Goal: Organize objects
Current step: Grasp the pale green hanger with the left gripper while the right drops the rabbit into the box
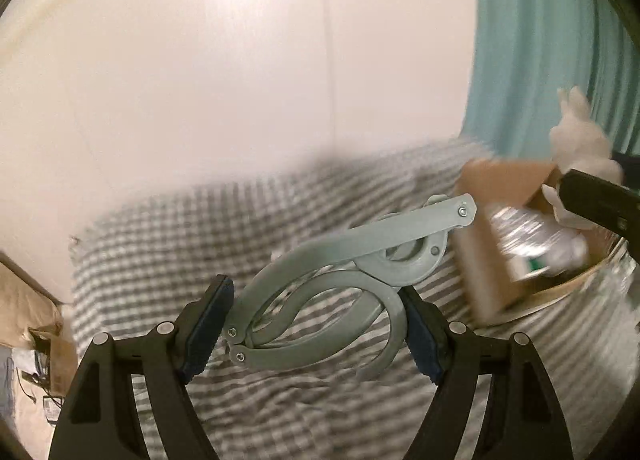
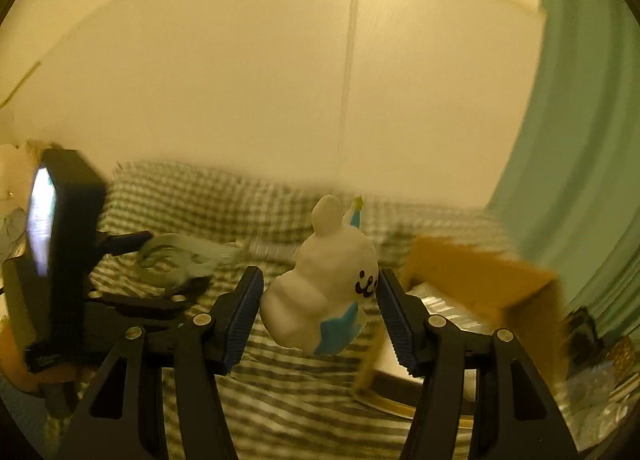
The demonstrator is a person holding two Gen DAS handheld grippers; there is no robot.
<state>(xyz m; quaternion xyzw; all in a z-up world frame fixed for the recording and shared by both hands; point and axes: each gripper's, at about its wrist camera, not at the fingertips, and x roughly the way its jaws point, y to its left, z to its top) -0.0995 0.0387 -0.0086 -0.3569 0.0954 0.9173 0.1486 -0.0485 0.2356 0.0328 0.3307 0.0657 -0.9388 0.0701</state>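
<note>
A grey folding tool [image 1: 320, 300] is clamped between the left gripper [image 1: 316, 336] pads, and a white figurine [image 2: 324, 280] between the right gripper [image 2: 320, 320] pads.

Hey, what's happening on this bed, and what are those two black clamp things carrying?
A person is tidying things up with a hand-held gripper in each hand. The left gripper is closed on a grey hinged plastic tool, lifted clear of the checked bedcover. The right gripper clamps a white bunny figurine. Off to the right sits an open cardboard box with something shiny inside, possibly where both are headed.
</note>
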